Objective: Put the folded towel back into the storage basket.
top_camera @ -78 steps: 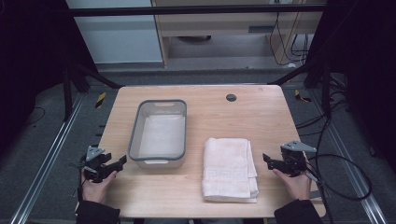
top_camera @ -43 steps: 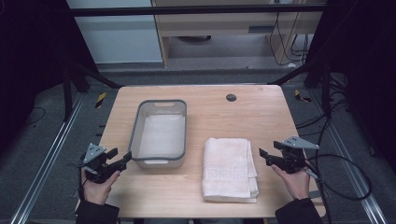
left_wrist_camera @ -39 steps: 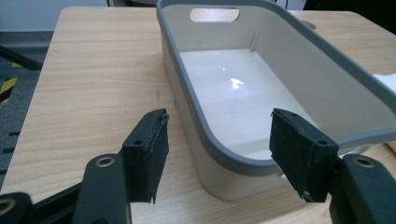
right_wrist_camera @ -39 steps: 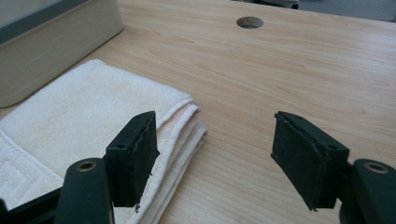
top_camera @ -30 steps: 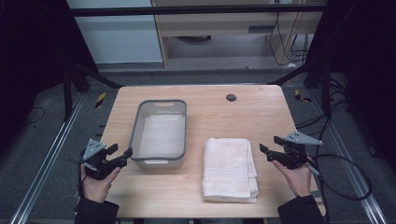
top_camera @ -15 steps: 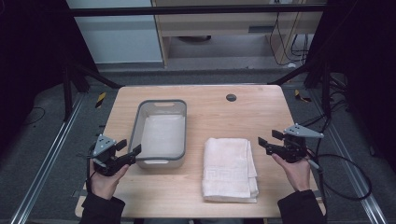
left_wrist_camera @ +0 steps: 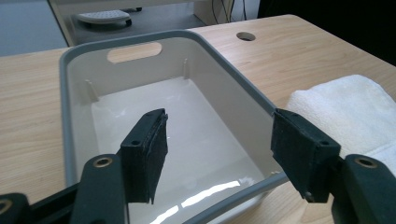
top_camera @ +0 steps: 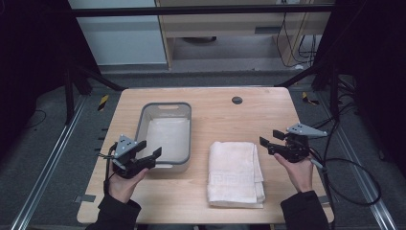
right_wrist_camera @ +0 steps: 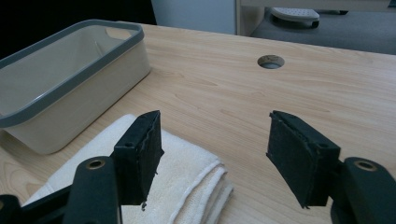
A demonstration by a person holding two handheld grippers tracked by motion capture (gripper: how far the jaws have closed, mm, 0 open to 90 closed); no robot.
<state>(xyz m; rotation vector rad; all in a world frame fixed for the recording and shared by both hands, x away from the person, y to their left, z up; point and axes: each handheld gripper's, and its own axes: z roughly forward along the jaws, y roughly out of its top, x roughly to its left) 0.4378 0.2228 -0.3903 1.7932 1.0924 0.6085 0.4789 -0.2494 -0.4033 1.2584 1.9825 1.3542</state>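
High view: folded towel (top_camera: 235,172) lies on the worktop (top_camera: 268,110) beside the grey tub (top_camera: 165,136). Left gripper view: left tool (left_wrist_camera: 219,140) gapes, empty, over the tub's corner. Right gripper view: right tool (right_wrist_camera: 215,140), lately narrowing, stands open at the towel's edge.

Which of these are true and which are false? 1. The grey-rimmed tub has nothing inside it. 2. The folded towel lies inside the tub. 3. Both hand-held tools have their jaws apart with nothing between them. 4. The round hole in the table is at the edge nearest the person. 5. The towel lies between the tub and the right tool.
1. True: the tub holds nothing.
2. False: the folded white towel lies on the wooden table, beside the tub.
3. True: the left tool and the right tool are open and hold nothing.
4. False: the hole is near the far edge.
5. True: in the high view the towel lies between them.
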